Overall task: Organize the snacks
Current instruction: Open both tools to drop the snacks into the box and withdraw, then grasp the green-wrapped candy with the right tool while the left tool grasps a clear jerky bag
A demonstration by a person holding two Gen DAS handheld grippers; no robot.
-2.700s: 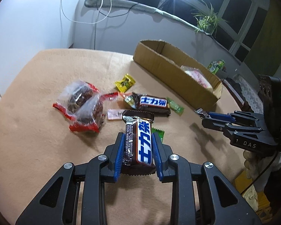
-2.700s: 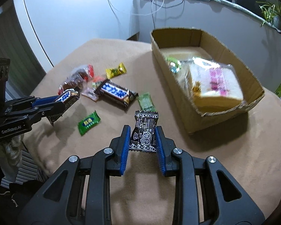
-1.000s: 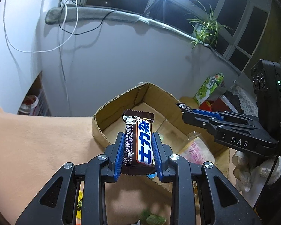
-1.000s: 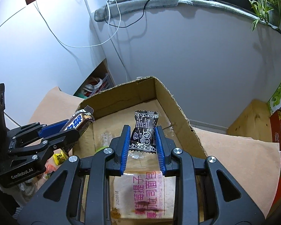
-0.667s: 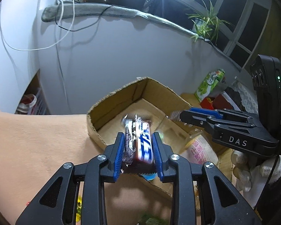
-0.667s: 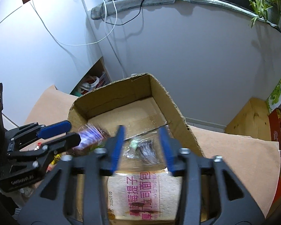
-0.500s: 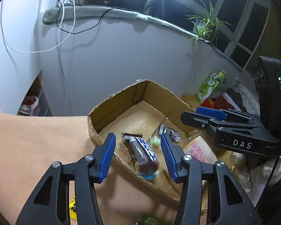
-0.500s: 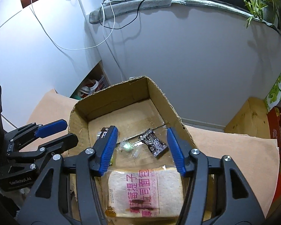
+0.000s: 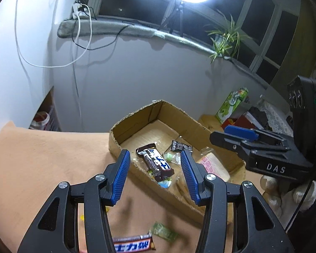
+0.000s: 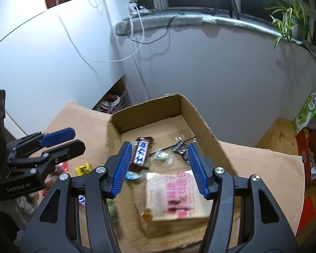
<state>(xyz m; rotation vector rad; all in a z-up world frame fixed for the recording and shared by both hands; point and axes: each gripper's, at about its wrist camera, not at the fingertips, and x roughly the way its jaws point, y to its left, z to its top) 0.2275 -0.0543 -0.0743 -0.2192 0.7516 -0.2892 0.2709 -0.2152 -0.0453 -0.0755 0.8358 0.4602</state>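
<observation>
Both bars have left the claws since a second ago: the brown chocolate bar with blue and white lettering (image 9: 155,162) and the small black printed snack packet (image 9: 180,146), then pinched above the box, now lie on the floor of the open brown cardboard box (image 9: 134,118).

In the left wrist view, the left claw (image 9: 154,174) stands spread with nothing between its blue pads, hanging over the near left wall of the box. The chocolate bar lies slanted inside, near that wall, with a small pale green sweet (image 9: 169,156) just to its right and the black packet farther right. A bag of sliced bread with pink print (image 9: 212,165) sits at the near right of the box. The right claw (image 9: 231,133) reaches in from the right above the box, held by a hand in a pale glove (image 9: 273,191). On the tan cloth-covered desk (image 9: 42,160), close to the camera, lie a second chocolate bar (image 9: 132,245) and a green wrapped sweet (image 9: 164,233).

In the right wrist view, the right claw (image 10: 158,166) is also spread and empty, above the box's middle. The chocolate bar lies behind its left pad, the black packet by its right pad, and the bread bag, blurred, is nearest. The left claw juts in from the left, over the desk beside the box, above a yellow wrapped sweet (image 10: 82,168).
</observation>
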